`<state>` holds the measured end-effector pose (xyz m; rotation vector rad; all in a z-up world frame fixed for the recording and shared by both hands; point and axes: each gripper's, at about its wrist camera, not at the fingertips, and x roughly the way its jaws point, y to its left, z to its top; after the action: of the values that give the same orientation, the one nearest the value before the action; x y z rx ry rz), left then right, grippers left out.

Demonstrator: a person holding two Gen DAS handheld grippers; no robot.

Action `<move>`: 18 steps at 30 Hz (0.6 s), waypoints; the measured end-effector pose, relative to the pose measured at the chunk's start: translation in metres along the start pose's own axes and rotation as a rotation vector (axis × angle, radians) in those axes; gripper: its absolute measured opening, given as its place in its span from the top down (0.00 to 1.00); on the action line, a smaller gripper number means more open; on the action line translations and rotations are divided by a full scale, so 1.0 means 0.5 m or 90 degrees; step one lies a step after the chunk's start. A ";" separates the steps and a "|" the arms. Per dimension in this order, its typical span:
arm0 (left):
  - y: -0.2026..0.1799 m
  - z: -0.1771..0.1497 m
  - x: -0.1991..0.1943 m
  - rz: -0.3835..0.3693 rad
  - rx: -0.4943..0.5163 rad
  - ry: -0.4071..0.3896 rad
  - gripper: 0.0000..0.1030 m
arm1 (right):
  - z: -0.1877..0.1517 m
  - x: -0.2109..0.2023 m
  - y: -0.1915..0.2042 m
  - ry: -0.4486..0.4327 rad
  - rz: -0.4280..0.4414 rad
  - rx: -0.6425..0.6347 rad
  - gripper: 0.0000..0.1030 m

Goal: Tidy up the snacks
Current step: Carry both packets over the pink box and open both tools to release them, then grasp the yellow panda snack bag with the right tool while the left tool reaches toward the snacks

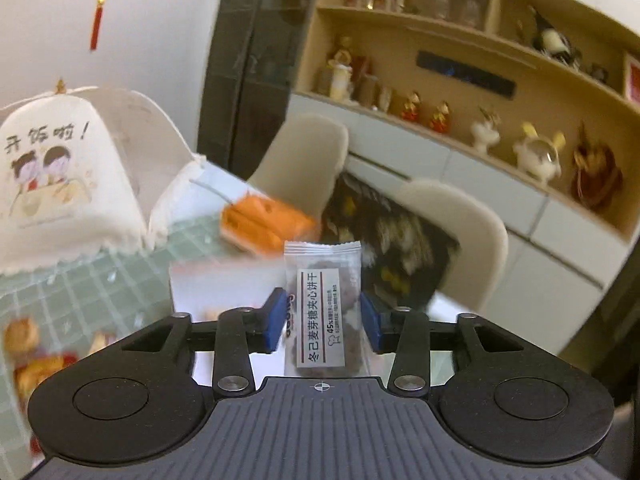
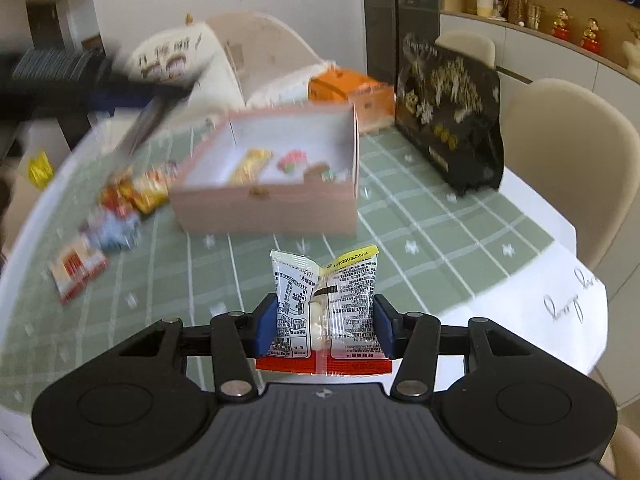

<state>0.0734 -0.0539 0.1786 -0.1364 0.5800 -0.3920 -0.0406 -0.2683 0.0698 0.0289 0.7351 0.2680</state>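
Both your grippers are loaded. Left gripper [image 1: 325, 322]: fingers partly open, a clear-wrapped sandwich biscuit packet [image 1: 322, 308] standing upright between the blue pads, left pad looks to touch it, right pad right at the edge, so the grip looks light; I can't tell if it's firmly pinched. Right gripper [image 2: 325, 326]: fingers partly closed and squeezing a white printed snack bag [image 2: 325, 304] from both sides, the bag creased in the middle, its red bottom edge poking out below. The pink open box [image 2: 276, 200] sits ahead on the green checked bench [image 2: 420, 240], a few snacks already inside, more loose packets [image 2: 120, 204] lying to its left, an orange carton [image 2: 352, 92] and a black gift bag [image 2: 448, 116] behind and to the right. The step looks like carry-and-drop into the box. Do it one hand at a time, right first since that hold is the surer. Bring the bag over the near wall, lower it into the free corner, then open. Keep the biscuit packet upright and tighten on it before moving; it could slip. Don't knock the box wall.
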 end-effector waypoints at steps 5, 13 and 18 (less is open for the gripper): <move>0.096 0.012 0.042 0.008 -0.108 -0.006 0.56 | 0.056 0.006 0.009 -0.017 0.007 0.002 0.52; 0.273 -0.124 -0.022 0.130 -0.223 0.033 0.56 | 0.194 0.056 0.051 -0.077 0.017 -0.065 0.52; 0.339 -0.195 -0.099 0.200 -0.261 0.061 0.56 | 0.307 0.181 0.100 -0.039 0.019 -0.055 0.31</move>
<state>0.0358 0.1197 0.0829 -0.4154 0.7590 0.0309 0.1142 -0.1870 0.1304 -0.0340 0.6623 0.3264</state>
